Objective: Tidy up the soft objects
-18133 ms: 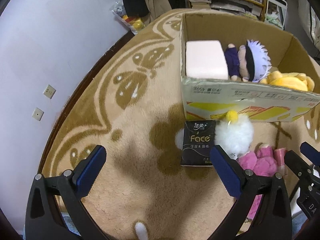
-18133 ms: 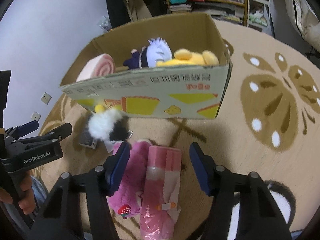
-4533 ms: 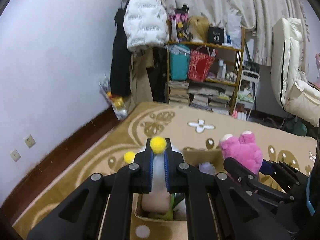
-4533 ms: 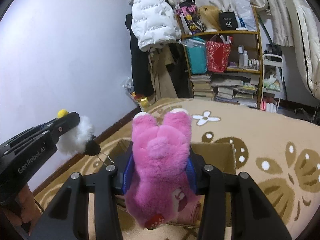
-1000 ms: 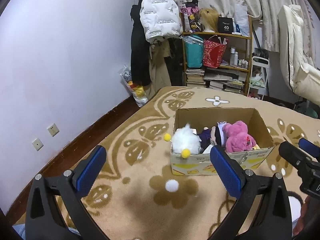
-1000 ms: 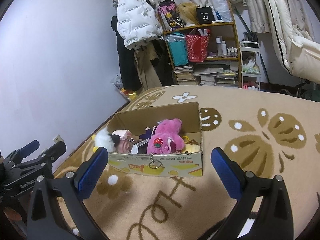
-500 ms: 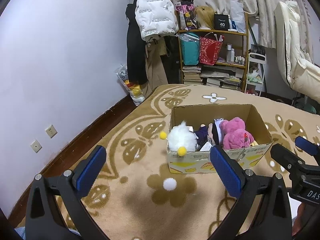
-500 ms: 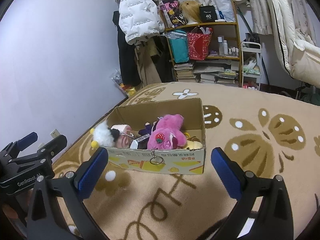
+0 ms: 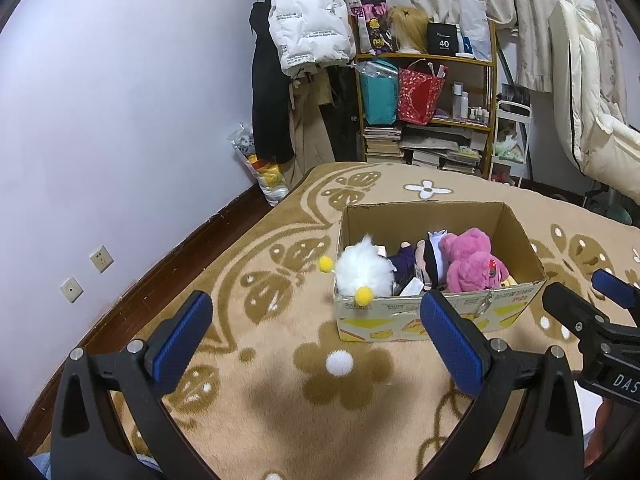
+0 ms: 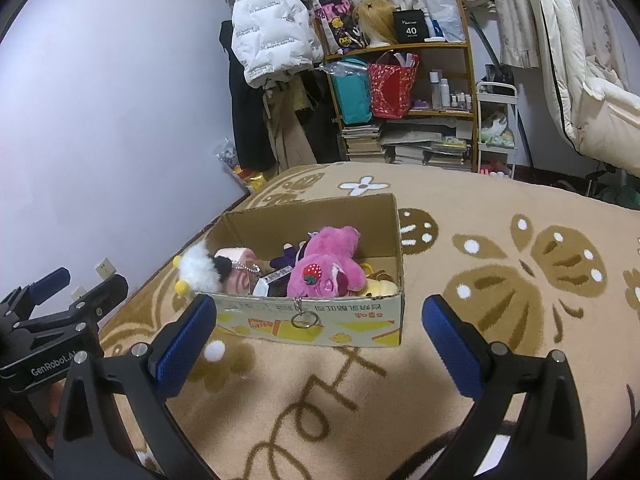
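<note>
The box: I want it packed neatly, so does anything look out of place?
Yes. The white fluffy toy bulges over the cardboard box at its left corner, one yellow pom-pom dangling outside. A metal key ring also hangs down the front.

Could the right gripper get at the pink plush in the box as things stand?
Probably yes. The right gripper is open and empty, the cardboard box has no lid, and the pink plush lies on top of the pile near the front wall, uncovered.
</note>
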